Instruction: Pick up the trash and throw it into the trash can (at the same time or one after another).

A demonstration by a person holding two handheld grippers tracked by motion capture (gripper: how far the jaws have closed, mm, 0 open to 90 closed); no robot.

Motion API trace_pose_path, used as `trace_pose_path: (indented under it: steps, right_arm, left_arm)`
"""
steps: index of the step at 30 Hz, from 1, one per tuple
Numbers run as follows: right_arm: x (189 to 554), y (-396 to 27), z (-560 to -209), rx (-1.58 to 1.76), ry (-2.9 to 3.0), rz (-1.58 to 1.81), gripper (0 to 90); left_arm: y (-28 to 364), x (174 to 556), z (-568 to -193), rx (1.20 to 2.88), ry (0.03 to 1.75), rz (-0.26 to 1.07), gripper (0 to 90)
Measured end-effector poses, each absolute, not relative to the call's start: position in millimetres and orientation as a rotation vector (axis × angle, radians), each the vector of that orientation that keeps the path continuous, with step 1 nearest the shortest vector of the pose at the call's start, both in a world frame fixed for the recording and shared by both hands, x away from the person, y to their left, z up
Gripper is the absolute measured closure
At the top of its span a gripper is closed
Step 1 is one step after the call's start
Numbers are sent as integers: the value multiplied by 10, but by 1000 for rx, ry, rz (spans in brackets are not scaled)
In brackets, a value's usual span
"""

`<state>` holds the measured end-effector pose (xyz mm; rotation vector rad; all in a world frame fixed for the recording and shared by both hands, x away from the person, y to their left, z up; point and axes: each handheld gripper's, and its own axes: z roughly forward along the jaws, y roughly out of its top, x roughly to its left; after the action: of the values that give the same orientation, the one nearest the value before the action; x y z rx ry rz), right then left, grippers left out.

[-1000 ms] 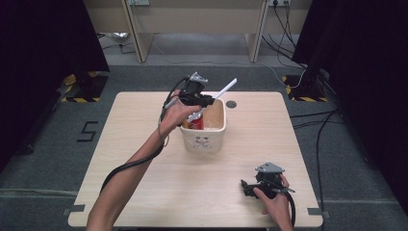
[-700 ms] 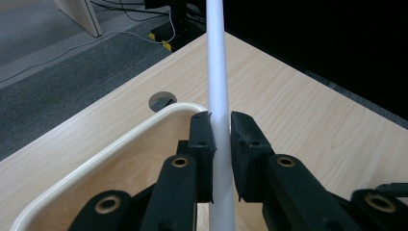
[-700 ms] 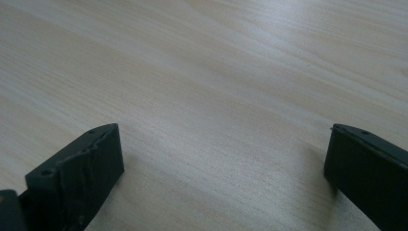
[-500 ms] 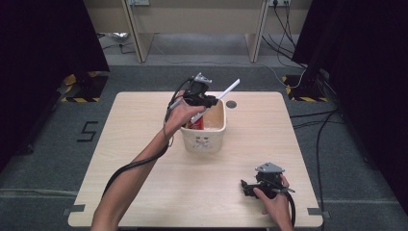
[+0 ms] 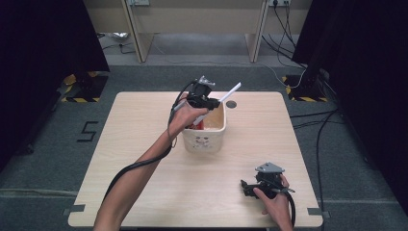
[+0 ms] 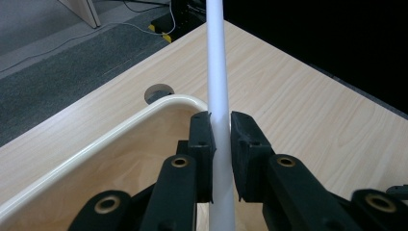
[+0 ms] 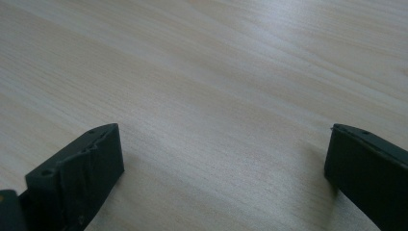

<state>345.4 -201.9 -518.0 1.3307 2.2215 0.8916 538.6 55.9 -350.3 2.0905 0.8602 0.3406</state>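
Two grippers are in your hands. Nearest you, your right gripper [image 5: 248, 188] rests low on the table [image 5: 144, 120] at its near right corner, jaws spread wide with bare wood between them. Farther out, your left gripper [image 5: 211, 102] hovers over the cream bin [image 5: 207, 142] at mid-table, its jaws pinched tight on a white stick [image 6: 217, 86] that slants up and away past the bin's far rim. Something red [image 5: 197, 126] sits inside the bin. Beyond it, a round hole [image 5: 231, 104] marks the tabletop.

The cream bin [image 5: 207, 139] blocks the table's [image 5: 130, 159] middle toward the far edge; bare tabletop lies open along both side edges.
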Motion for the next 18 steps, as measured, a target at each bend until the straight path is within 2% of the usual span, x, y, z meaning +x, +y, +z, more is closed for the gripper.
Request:
trace_pose_path:
  steps: [12, 18]
  right_arm:
    - [3454, -2016, -5181, 1332, 2221, 897, 3]
    - [3453, -2016, -5181, 1331, 2221, 897, 3]
  left_arm:
    - [529, 5394, -3588, 2151, 877, 350, 777]
    - [530, 5384, -3585, 2164, 875, 353, 712]
